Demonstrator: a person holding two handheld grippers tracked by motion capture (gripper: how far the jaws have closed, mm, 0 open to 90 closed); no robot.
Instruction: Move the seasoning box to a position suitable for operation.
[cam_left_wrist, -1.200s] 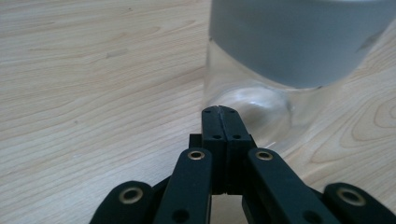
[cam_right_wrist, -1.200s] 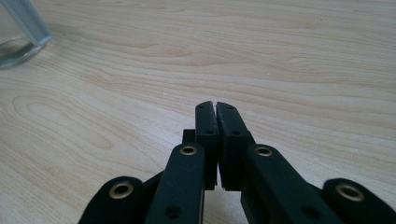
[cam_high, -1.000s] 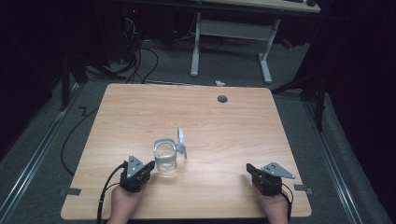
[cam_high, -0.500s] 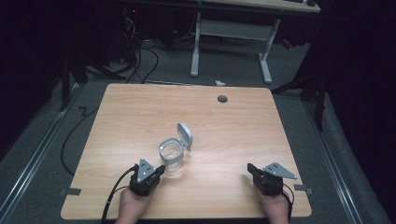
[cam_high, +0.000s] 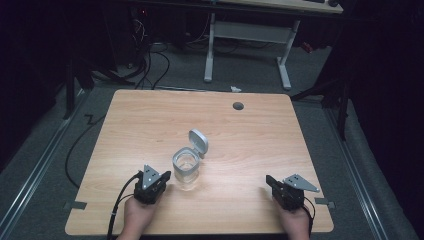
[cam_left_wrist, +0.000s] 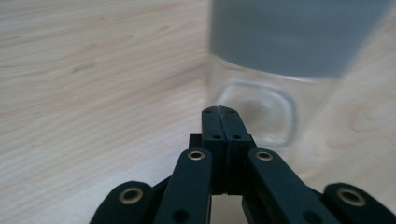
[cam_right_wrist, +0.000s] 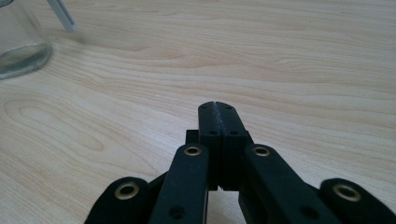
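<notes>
Left gripper (cam_high: 167, 176), right gripper (cam_high: 270, 180): black linkage jaws w/ brass-ringed pivots, grey triangular top plates, black trailing cables; bare hands, no sleeves.

A clear square jar (cam_high: 186, 170) with a grey rim stands upright just ahead of the left gripper (cam_high: 164, 176), its hinged grey lid (cam_high: 199, 141) flipped open on the far side.

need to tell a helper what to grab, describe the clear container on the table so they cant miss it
Start at the light wooden table and look toward its near edge, a little left of centre. There stands a clear, square-shouldered jar with a grey rim, its grey flip lid hinged open and tilted up behind it. It stands just right of the shut left gripper, the only see-through thing on the table.
</notes>
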